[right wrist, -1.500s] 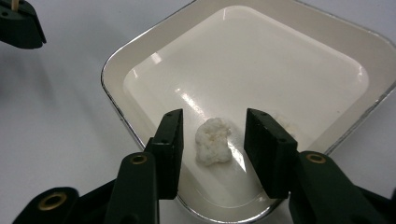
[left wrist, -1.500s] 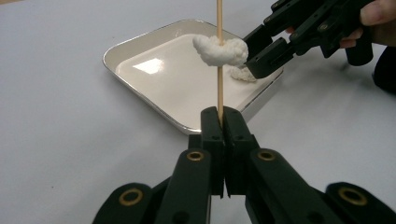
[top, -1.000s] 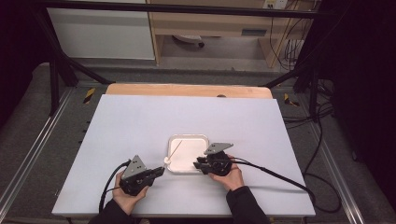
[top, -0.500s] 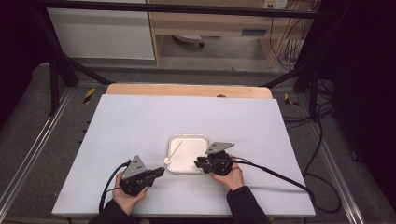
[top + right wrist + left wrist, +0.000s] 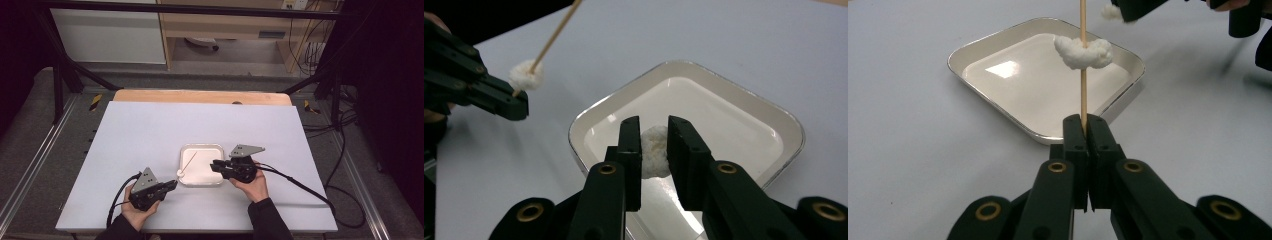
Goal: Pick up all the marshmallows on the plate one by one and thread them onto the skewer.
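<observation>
The white table (image 5: pixel 150 135) was evenly and brightly lit from overhead in the high view, while the floor and room around it sank into deep shadow, nearly black at the left and right edges. In the left gripper view, a pale glare patch shone on the floor of the white tray (image 5: pixel 1013 70), soft shadows fell on the table at upper right, and the far gripper at the top edge was blurred. In the right gripper view the near black jaws looked slightly soft, and the tray's rim (image 5: pixel 794 130) caught a thin bright highlight.
</observation>
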A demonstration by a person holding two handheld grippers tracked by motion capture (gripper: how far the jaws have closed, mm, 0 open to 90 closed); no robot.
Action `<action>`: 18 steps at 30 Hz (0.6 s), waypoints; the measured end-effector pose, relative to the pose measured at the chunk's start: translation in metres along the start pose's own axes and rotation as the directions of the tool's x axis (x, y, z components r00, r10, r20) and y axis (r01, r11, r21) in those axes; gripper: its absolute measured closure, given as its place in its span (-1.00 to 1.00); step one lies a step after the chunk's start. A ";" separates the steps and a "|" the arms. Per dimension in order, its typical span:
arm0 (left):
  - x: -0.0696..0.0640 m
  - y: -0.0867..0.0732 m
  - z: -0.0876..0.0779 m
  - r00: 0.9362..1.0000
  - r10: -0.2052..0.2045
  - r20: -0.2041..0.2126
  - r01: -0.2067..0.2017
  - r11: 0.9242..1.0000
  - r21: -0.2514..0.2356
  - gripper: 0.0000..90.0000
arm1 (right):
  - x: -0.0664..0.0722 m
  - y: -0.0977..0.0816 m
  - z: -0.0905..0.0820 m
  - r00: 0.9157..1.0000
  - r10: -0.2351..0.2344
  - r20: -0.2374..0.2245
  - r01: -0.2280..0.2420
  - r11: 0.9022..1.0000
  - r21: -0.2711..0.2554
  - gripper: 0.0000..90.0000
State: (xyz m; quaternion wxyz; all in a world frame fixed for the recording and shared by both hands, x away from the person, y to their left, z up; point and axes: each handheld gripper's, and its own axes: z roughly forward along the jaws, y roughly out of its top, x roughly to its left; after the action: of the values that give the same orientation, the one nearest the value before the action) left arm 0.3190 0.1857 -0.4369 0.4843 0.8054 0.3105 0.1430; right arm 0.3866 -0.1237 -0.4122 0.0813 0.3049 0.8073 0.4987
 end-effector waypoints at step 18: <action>-0.003 0.000 0.002 1.000 0.022 0.021 -0.022 1.000 0.000 0.97 | -0.004 0.032 -0.024 0.992 0.074 -0.100 -0.090 0.983 -0.163 0.70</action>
State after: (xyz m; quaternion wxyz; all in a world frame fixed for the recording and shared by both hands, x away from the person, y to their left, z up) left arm 0.3176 0.1827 -0.4374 0.4857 0.8104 0.2963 0.1396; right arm 0.3930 -0.1339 -0.3739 0.0478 0.3064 0.7524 0.5812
